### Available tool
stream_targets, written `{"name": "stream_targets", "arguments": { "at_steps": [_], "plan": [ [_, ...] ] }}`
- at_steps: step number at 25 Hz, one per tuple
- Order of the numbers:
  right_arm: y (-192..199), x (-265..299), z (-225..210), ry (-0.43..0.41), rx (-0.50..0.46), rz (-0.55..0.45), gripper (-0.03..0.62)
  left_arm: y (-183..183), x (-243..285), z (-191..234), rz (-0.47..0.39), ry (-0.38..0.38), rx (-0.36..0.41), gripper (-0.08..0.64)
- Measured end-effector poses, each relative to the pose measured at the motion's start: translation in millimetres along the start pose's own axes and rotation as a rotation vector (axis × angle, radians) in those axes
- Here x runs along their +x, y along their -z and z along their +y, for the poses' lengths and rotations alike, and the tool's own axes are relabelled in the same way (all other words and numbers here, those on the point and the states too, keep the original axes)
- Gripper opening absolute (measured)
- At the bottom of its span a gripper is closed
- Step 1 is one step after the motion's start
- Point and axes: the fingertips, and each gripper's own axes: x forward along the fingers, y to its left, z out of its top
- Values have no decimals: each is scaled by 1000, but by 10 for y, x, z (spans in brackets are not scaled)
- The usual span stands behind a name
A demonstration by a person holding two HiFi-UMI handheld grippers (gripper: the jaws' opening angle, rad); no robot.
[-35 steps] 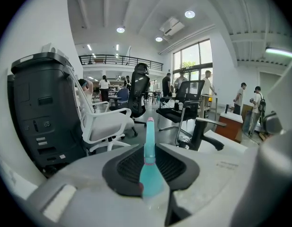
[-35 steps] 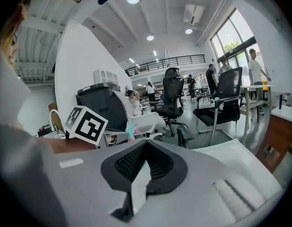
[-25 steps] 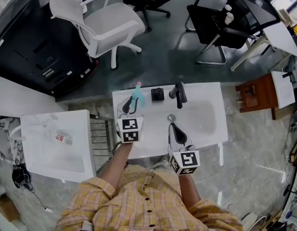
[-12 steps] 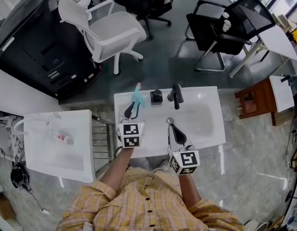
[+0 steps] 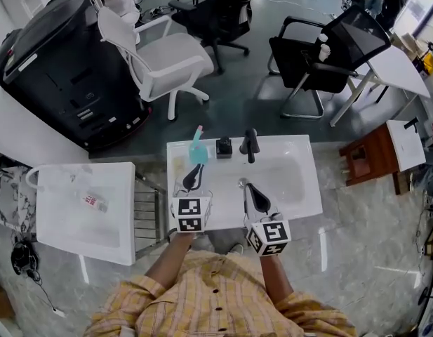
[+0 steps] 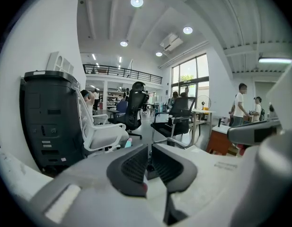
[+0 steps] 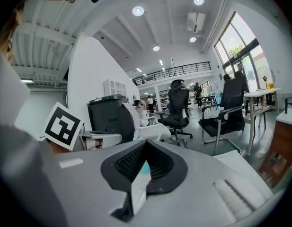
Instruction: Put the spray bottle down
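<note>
On glossy wht basin (image 5: 297, 188): spray bottle (image 5: 197, 150)

**A:** Left side?
**B:** Left black two-jaw gripper (image 5: 193, 175) (image 6: 148, 156) is held forward and low. Its jaws are drawn together to a thin slit, with nothing between them. The bare left forearm (image 5: 171, 257) reaches out from a yellow plaid sleeve (image 5: 132, 297).
**A:** Right side?
**B:** Right black two-jaw gripper (image 5: 250, 189) (image 7: 145, 148) is just beside it, pointing the same way. Its jaw tips meet and it is empty.
</note>
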Motion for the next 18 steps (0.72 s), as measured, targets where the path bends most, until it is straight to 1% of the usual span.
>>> {"name": "stream_targets", "arguments": {
  "at_steps": [4, 11, 18],
  "plan": [
    [-53, -122, 29, -10, 2, -19, 2, -28, -183, -113, -19, 10, -9, 0],
    [-133, -277, -11, -13, 24, -46, 2, -47, -393, -330, -30, 27, 5, 0],
    [-179, -344, -60, -8, 19, -55, 0, -93, -527, -477, -58, 35, 25, -2]
  ]
}}
